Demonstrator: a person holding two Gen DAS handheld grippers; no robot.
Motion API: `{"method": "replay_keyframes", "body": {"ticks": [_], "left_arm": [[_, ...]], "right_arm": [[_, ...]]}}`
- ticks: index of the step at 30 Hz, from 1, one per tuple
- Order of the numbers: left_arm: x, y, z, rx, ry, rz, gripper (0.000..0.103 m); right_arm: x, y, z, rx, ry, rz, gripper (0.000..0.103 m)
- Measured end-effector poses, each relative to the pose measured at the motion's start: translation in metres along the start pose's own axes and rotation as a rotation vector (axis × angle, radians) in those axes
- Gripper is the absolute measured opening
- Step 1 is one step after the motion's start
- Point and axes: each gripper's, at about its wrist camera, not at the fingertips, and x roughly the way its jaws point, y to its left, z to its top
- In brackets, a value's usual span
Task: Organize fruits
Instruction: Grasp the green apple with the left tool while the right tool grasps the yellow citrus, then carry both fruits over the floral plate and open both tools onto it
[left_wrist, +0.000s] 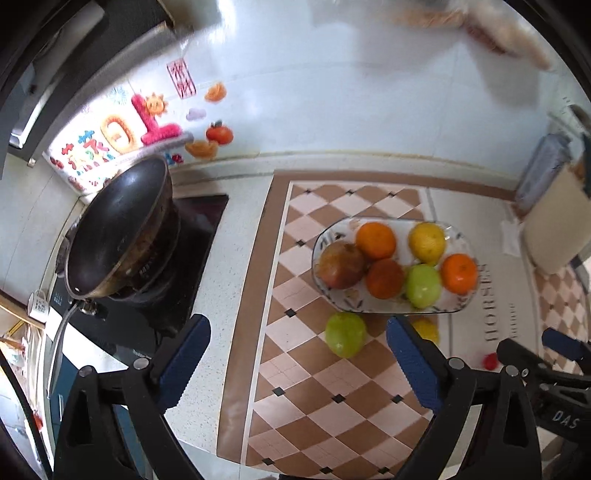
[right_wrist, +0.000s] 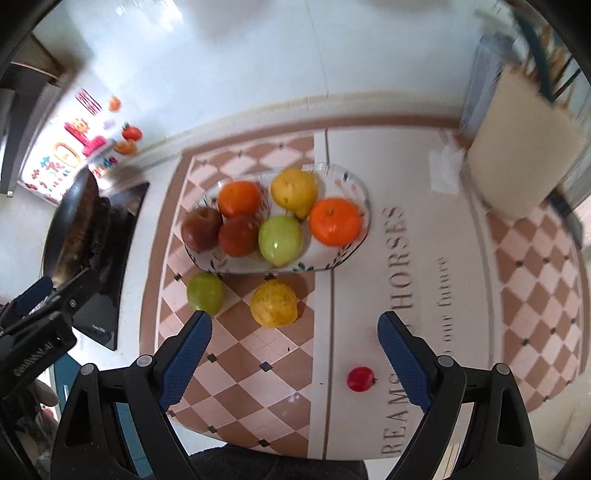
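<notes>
Right wrist view: checkered mat (right_wrist: 236, 354) on white counter, wok (right_wrist: 70, 225) left, fruit plate (right_wrist: 354, 236) full, green pear (right_wrist: 205, 293) loose, both grippers (right_wrist: 291, 354) (left_wrist: 299, 365) apart, empty.

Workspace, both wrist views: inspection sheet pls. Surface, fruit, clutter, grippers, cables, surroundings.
Surface: checkered mat on a pale counter.
Job's things: oval dish holds six fruits. Still on the mat: green fruit, yellow fruit, small red fruit.
Clutter: crumpled paper beside a beige container.
Grippers: left gripper open, nothing between its fingers; right gripper open, nothing between its fingers.
Cables: nothing seen.
Surroundings: dark wok on a black cooktop; tiled wall with colourful stickers.
</notes>
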Motion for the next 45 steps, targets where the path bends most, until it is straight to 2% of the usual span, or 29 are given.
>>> {"method": "replay_keyframes", "body": {"ticks": [9,14,16,18,21,31,33,34,35,37,40,45], "left_arm": [[0.077,0.005,0.002,-0.045,0.170,0.026,0.097],[0.114,0.008,-0.001,-0.056,0.271,0.005,0.097],[0.126,0.007,-0.004,-0.064,0.312,-0.016,0.097],[0.135,0.005,-0.006,-0.067,0.343,-0.035,0.097],[0.147,-0.001,-0.010,-0.067,0.387,-0.069,0.097],[0.179,-0.038,-0.018,0.020,0.467,-0.156,0.097],[0.182,-0.047,-0.020,0.055,0.460,-0.165,0.091],[0.183,-0.051,-0.022,0.071,0.457,-0.166,0.079],[0.185,-0.055,-0.023,0.085,0.458,-0.165,0.062],[0.187,-0.061,-0.027,0.103,0.469,-0.167,0.052],[0.183,-0.073,-0.033,0.157,0.440,-0.147,0.052],[0.176,-0.076,-0.054,0.156,0.451,-0.179,0.052]], "right_arm": [[0.102,0.005,0.009,0.004,0.167,0.040,0.093],[0.147,0.017,0.011,-0.020,0.236,0.032,0.092],[0.163,0.021,0.010,-0.025,0.261,0.041,0.083],[0.178,0.024,0.008,-0.027,0.294,0.053,0.067],[0.182,0.025,0.007,-0.028,0.282,0.053,0.059],[0.169,-0.006,-0.012,0.016,0.301,0.028,0.059],[0.165,-0.014,-0.016,0.028,0.300,0.035,0.059],[0.166,-0.016,-0.016,0.036,0.307,0.044,0.059],[0.167,-0.018,-0.016,0.050,0.316,0.052,0.059],[0.165,-0.020,-0.015,0.055,0.310,0.052,0.059],[0.166,-0.021,-0.014,0.058,0.309,0.052,0.059],[0.166,-0.017,-0.016,0.038,0.308,0.043,0.059]]}}
